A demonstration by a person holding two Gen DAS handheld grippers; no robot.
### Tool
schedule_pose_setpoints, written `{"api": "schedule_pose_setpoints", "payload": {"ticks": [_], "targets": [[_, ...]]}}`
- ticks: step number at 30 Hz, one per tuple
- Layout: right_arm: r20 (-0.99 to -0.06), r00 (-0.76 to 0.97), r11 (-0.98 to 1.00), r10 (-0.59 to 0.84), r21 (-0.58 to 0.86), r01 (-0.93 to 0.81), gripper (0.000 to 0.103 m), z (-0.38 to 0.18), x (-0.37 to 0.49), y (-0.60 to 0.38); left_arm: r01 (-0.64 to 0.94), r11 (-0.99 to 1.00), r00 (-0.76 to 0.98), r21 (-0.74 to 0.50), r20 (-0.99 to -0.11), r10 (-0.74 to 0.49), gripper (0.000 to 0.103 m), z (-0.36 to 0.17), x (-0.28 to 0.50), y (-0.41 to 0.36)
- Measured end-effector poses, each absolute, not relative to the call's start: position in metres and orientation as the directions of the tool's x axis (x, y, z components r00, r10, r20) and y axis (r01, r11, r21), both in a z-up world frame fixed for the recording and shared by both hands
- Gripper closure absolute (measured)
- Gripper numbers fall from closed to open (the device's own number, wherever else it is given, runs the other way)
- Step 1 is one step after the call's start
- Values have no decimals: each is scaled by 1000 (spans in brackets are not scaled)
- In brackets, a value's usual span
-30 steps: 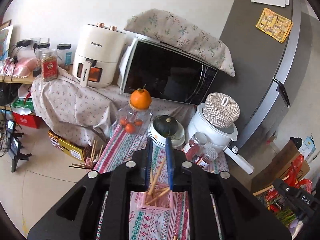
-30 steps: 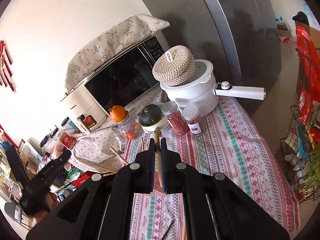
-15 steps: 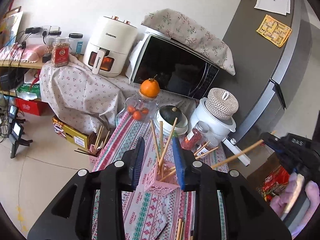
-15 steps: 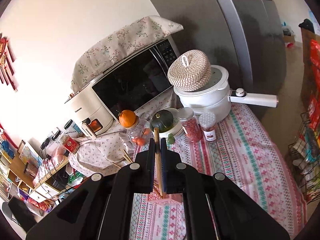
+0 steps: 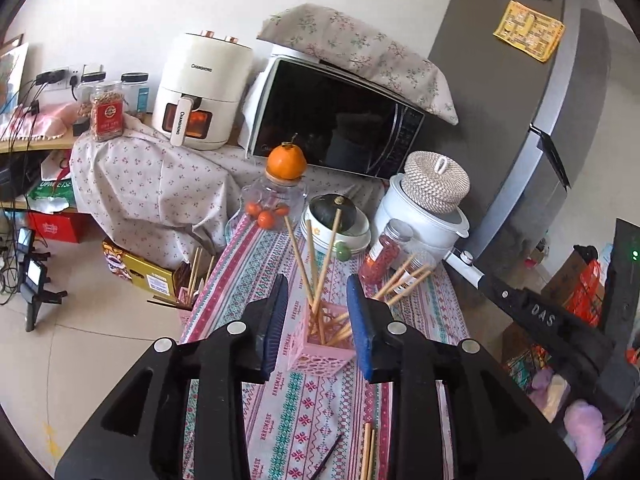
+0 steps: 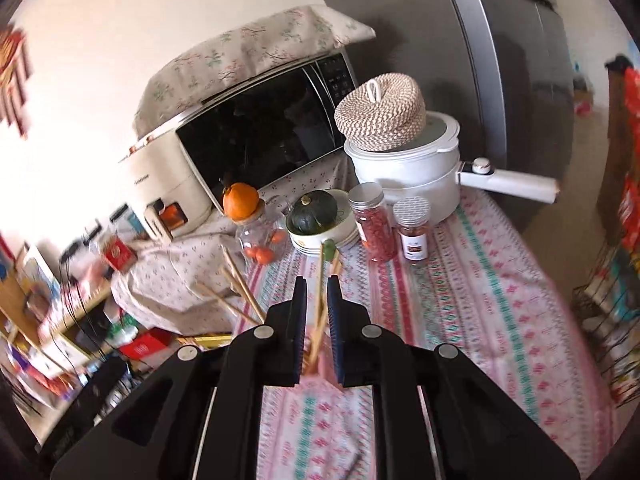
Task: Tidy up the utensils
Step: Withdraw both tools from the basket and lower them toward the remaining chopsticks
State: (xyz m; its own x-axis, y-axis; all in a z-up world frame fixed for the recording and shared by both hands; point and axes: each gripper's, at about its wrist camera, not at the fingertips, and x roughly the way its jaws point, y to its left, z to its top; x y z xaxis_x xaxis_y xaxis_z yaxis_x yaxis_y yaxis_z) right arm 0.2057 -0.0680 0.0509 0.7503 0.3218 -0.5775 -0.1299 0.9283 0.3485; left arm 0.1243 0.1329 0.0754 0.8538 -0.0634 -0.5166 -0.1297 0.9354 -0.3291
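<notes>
A pink lattice holder (image 5: pixel 320 346) stands on the patterned tablecloth (image 5: pixel 304 404) with several wooden chopsticks (image 5: pixel 320 264) in it. My left gripper (image 5: pixel 316 312) is open, its jaws on either side of the holder and not touching it. In the right wrist view my right gripper (image 6: pixel 317 300) has its jaws slightly parted around a chopstick (image 6: pixel 319 296) that stands between them over the holder; I cannot tell whether they touch it. More chopsticks (image 5: pixel 369 454) lie loose on the cloth near the front edge.
Behind the holder stand a jar of tomatoes with an orange on top (image 5: pixel 276 200), a bowl with a green squash (image 5: pixel 334 216), two spice jars (image 6: pixel 374 228) and a white pot with a woven lid (image 5: pixel 428 200). A microwave (image 5: pixel 336 120) and air fryer (image 5: pixel 200 92) stand behind.
My left gripper opened and drew back from the holder. My right gripper's jaws parted a little around its chopstick, which now stands over the holder.
</notes>
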Motion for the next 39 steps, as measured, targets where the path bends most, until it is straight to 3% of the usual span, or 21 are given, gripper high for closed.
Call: {"api": "schedule_pose_setpoints", "payload": {"ticks": [8, 11, 22, 26, 28, 30, 35, 39], "targets": [[-595, 765, 963, 247, 242, -122, 90, 17, 149, -98, -83, 955, 814, -284, -573, -100, 71, 38, 107, 86], [-620, 746, 965, 243, 235, -118, 74, -2, 137, -109, -63, 965, 805, -254, -584, -101, 67, 28, 101, 70], [-660, 726, 973, 196, 221, -61, 72, -41, 113, -142, -18, 988, 793, -151, -604, -78, 52, 0, 80, 34], [-671, 715, 973, 199, 219, -66, 71, -47, 106, -147, -22, 989, 789, -144, -610, -72, 40, -9, 73, 31], [-677, 710, 975, 195, 213, -65, 65, -51, 104, -148, -19, 991, 788, -133, -612, -66, 40, -11, 70, 29], [-681, 705, 974, 195, 217, -61, 52, -55, 101, -151, -16, 992, 787, -123, -614, -63, 35, -13, 69, 27], [-677, 715, 978, 177, 200, -53, 51, -57, 96, -155, -11, 995, 792, -101, -608, -53, 30, -15, 66, 21], [-680, 713, 980, 170, 196, -48, 44, -60, 96, -159, -10, 996, 795, -93, -604, -49, 24, -16, 64, 18]]}}
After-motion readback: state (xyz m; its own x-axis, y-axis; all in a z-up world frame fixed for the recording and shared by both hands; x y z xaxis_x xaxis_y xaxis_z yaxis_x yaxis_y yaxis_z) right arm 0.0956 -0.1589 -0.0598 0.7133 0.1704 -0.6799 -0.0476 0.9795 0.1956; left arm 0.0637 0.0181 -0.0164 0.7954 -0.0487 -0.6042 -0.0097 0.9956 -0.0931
